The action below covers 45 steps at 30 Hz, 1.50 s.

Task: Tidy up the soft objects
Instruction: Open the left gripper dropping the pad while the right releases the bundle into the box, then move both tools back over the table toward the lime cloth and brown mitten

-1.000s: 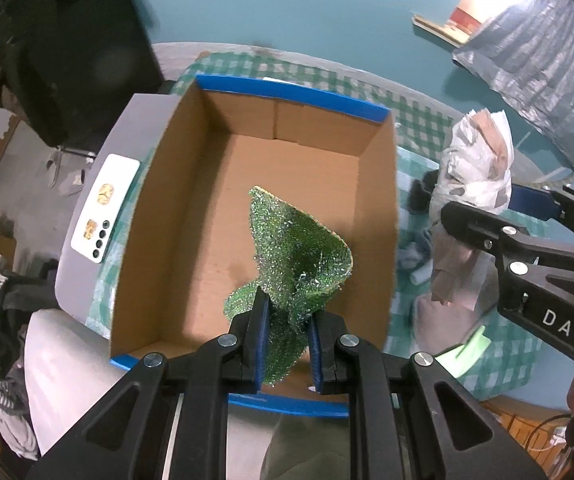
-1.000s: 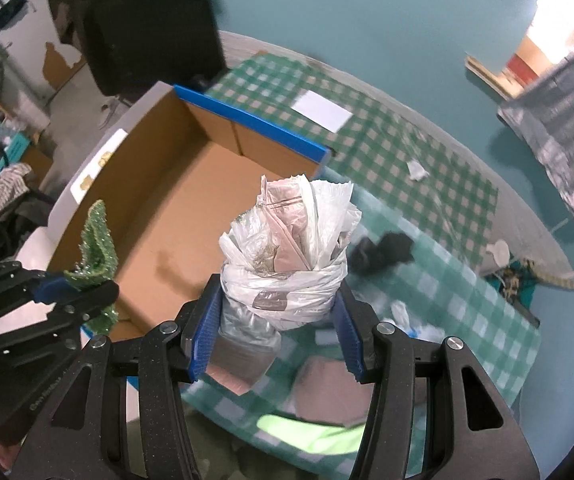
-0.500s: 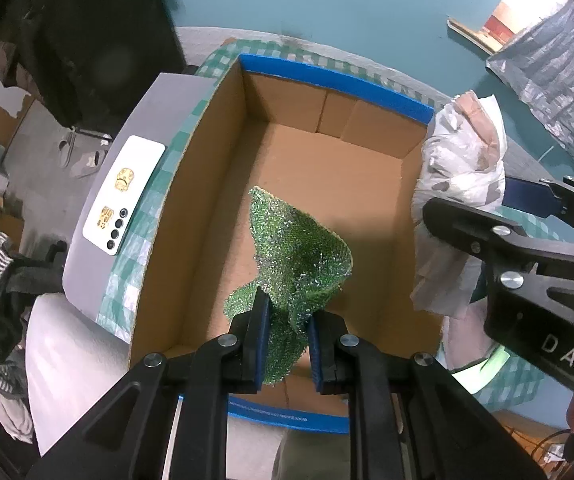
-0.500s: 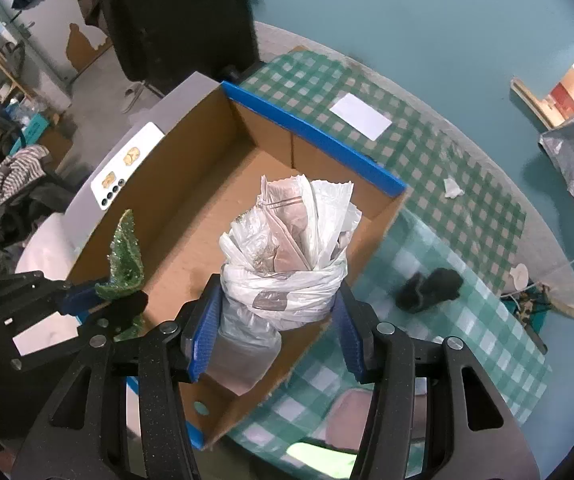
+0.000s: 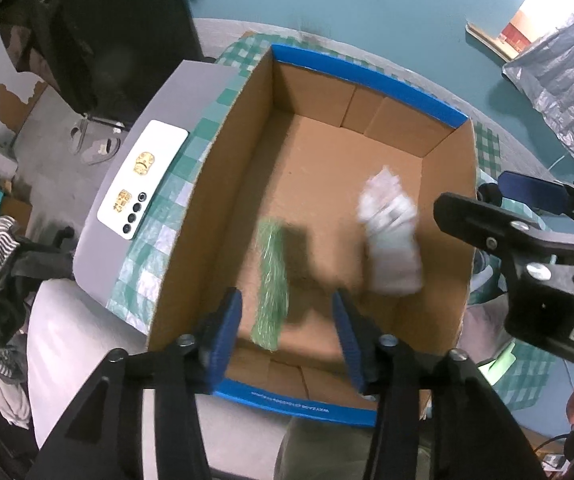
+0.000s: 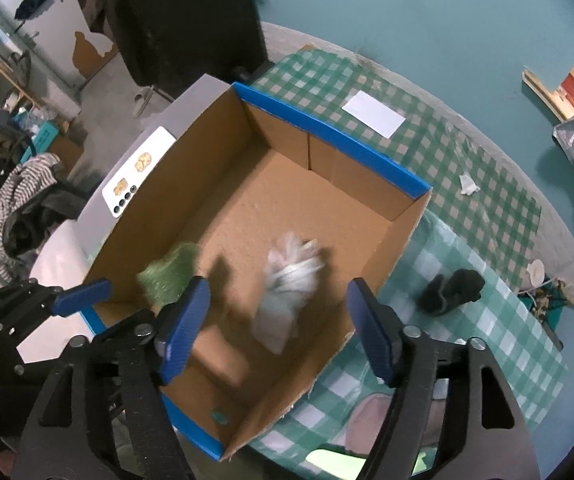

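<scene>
Both let go at once: left gripper [image 5: 287,330] and right gripper [image 6: 277,330] jaws opening, empty; scourer [image 5: 273,284] and bag [image 5: 391,240] drop at twelve o'clock into the box [image 5: 367,88]. Two sorted.

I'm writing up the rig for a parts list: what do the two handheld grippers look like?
Both the left gripper and right gripper have matte black angular plastic frames with silver screw heads at the joints. Each finger ends in a flat blue ribbed pad. White letters, partly cut off, mark the right gripper's side in the left view.

Both wrist cameras look steeply down — sharing the cardboard box [image 5: 463,216] [image 6: 403,216].
</scene>
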Each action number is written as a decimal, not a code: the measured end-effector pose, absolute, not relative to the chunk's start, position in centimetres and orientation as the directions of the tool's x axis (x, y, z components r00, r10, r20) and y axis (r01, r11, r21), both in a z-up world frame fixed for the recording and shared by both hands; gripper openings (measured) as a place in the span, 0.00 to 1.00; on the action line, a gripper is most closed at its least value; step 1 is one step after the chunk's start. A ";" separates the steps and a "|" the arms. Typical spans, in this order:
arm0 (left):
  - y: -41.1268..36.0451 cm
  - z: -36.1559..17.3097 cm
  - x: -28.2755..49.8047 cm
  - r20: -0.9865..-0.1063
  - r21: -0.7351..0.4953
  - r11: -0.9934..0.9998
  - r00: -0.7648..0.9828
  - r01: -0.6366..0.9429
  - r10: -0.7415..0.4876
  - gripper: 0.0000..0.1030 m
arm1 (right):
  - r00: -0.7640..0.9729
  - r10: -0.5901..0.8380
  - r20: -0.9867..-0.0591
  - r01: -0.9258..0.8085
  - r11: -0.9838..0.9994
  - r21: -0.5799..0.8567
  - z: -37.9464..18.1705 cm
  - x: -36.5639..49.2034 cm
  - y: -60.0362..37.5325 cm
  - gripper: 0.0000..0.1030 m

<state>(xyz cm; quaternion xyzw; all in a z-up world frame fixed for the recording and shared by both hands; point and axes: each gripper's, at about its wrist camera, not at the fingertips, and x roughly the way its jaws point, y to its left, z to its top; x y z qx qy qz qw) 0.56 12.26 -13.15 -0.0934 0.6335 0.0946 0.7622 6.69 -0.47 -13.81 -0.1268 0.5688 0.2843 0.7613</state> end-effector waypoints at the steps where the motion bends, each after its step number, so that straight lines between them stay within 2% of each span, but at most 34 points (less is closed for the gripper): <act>1: 12.3 -13.1 0.5 -0.983 -0.023 0.964 0.181 -0.263 0.026 0.49 | 0.192 0.292 -0.937 -0.577 0.806 0.133 -13.7 6.6 -0.6 0.75; 16: 10.8 -11.6 0.4 -0.977 -0.063 0.974 0.212 -0.218 -0.016 0.50 | 0.221 0.244 -0.944 -0.505 0.857 0.103 -12.5 5.4 -4.4 0.75; 45: 1.8 -10.5 1.5 -0.973 -0.065 0.995 0.214 0.075 -0.080 0.50 | 0.229 0.152 -0.961 -0.255 0.963 0.091 -14.0 2.0 -16.6 0.75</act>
